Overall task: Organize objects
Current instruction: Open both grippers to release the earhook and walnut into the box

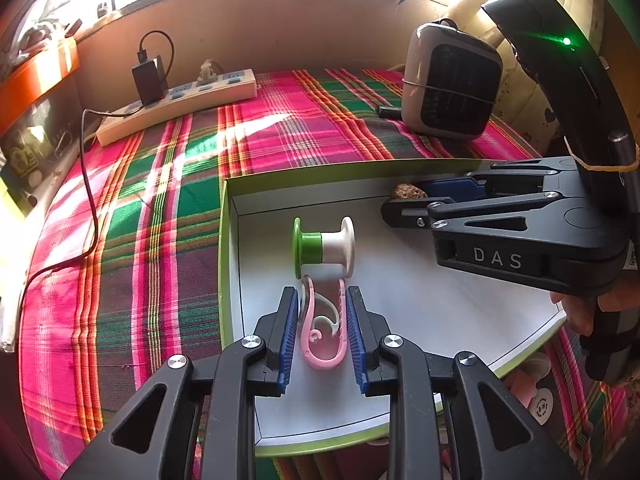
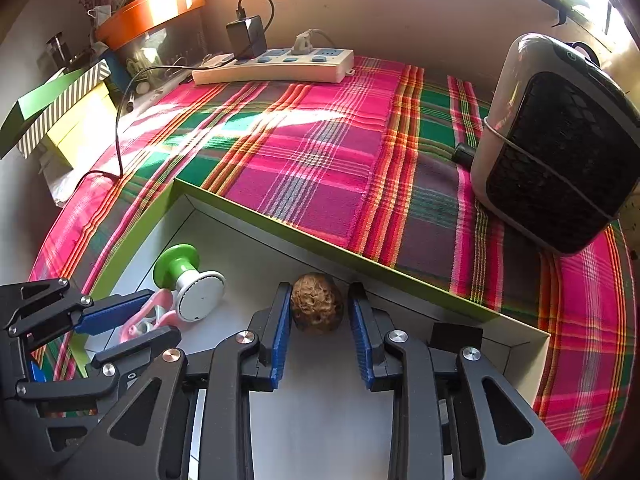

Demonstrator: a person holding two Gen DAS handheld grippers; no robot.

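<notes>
A shallow white box with green walls (image 1: 222, 240) lies on the plaid cloth. Inside it lie a green and white spool (image 1: 323, 247), a pink and white hair clip (image 1: 322, 328) and a brown walnut (image 2: 317, 303). My left gripper (image 1: 322, 300) is open, its blue pads on both sides of the hair clip. My right gripper (image 2: 320, 300) is open around the walnut near the box's far wall (image 2: 360, 258); the walnut touches the left pad, with a gap at the right. The spool (image 2: 188, 280) and clip (image 2: 148, 316) also show in the right wrist view.
A white power strip (image 1: 180, 100) with a black charger sits at the back. A grey and black heater (image 1: 452, 84) stands at the back right. Small round items (image 1: 536, 396) lie beside the box at the right. Boxes (image 2: 60, 116) are stacked off the table's left.
</notes>
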